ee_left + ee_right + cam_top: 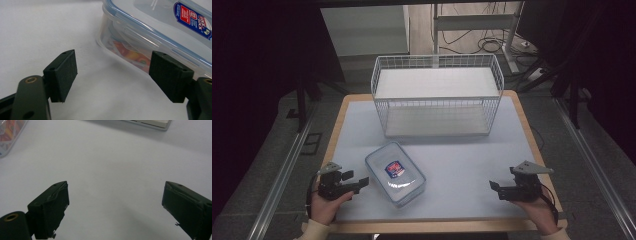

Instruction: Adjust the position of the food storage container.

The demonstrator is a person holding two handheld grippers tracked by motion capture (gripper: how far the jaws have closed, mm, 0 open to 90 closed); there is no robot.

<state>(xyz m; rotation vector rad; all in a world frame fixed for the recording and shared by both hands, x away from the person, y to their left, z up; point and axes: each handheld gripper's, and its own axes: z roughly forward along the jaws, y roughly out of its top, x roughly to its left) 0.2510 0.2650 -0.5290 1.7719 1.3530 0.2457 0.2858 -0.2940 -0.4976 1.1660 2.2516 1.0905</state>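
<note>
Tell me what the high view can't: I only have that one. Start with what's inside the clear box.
Observer: In the left gripper view, the clear box holds colourful contents, orange and yellow, behind its wall.
Operator: Report the left tool's state.
Observer: The left tool is open, one jaw close beside the box's wall; contact is unclear.
Operator: Now the right tool.
Observer: The right tool is open over bare table, gripping nothing.

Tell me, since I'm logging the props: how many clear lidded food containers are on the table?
1. The clear container with a blue-edged lid lies on the table's near left part, just beside the left gripper and in front of the white wire basket, which looks empty.
</note>
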